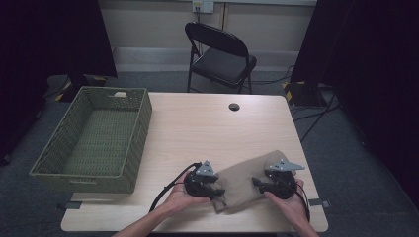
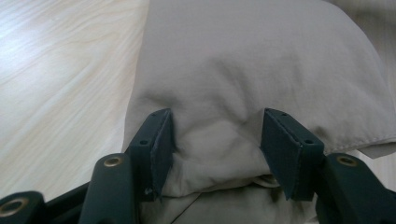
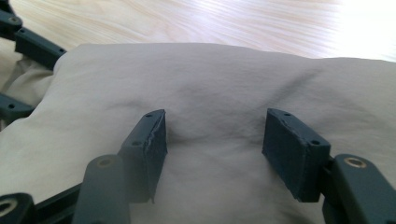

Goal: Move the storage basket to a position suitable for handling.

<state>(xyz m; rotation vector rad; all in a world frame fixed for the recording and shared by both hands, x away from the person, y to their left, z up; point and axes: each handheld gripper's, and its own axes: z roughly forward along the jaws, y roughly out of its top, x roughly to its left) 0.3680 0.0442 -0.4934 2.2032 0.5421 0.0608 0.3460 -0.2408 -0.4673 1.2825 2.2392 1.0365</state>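
Note:
A folded beige cloth (image 1: 244,180) lies on the wooden table (image 1: 207,128) near its front edge. My left gripper (image 1: 220,190) is at the cloth's left end, held in a hand. In the left gripper view a bunched fold of the cloth (image 2: 261,56) fills the gap of this gripper (image 2: 217,140), and both pads press into it. My right gripper (image 1: 256,183) is at the cloth's right side. In the right gripper view its jaws (image 3: 217,140) stand apart over the smooth top of the cloth (image 3: 224,84), with nothing pinched between them.
A green woven basket (image 1: 141,123) stands at the table's left edge, hanging partly past it. A black folding chair (image 1: 222,54) is behind the table. There is a cable hole (image 1: 234,106) at the back of the table. The left gripper's jaws (image 3: 32,46) appear at the upper left of the right gripper view.

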